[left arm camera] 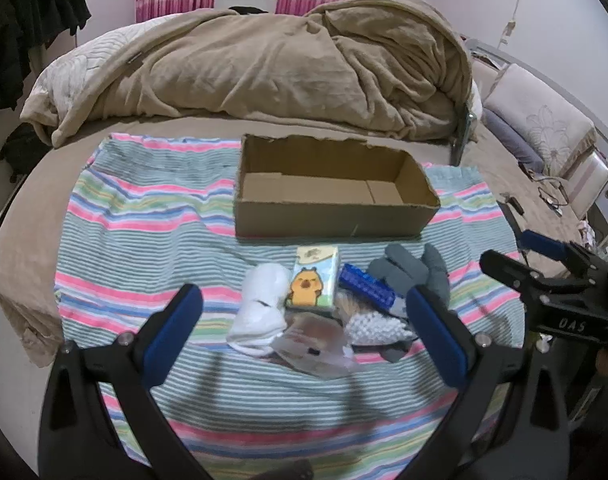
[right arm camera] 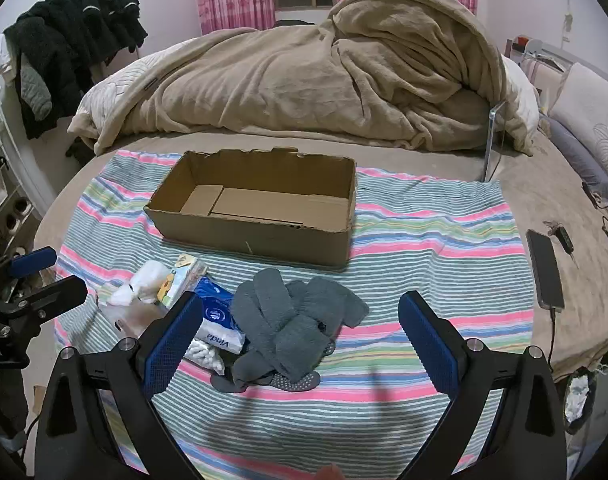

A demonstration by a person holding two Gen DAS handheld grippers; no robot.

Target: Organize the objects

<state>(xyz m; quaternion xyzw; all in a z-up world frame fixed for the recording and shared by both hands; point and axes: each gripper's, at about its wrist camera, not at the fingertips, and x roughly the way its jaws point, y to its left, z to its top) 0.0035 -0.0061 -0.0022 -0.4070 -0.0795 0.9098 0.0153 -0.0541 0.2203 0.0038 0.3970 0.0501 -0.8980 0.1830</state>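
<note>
Both jaws spread wide, holding nothing. Ahead of them: rectangular corrugated cardboard box (right arm camera: 260, 208). Between right gripper (right arm camera: 298, 322) jaws: fuzzy grey socks (right arm camera: 292, 328). Between left gripper (left arm camera: 304, 308) jaws: soft white socks (left arm camera: 260, 308), glossy tissue pack (left arm camera: 313, 276).

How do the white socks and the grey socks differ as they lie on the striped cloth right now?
The white socks are a compact rolled bundle; the grey socks sprawl loose, overlapping each other. The white socks lie at the left end of the pile beside the cartoon tissue pack; the grey socks are at the right end, showing grip dots on their soles. Both sit outside the cardboard box, untouched by either gripper.
</note>
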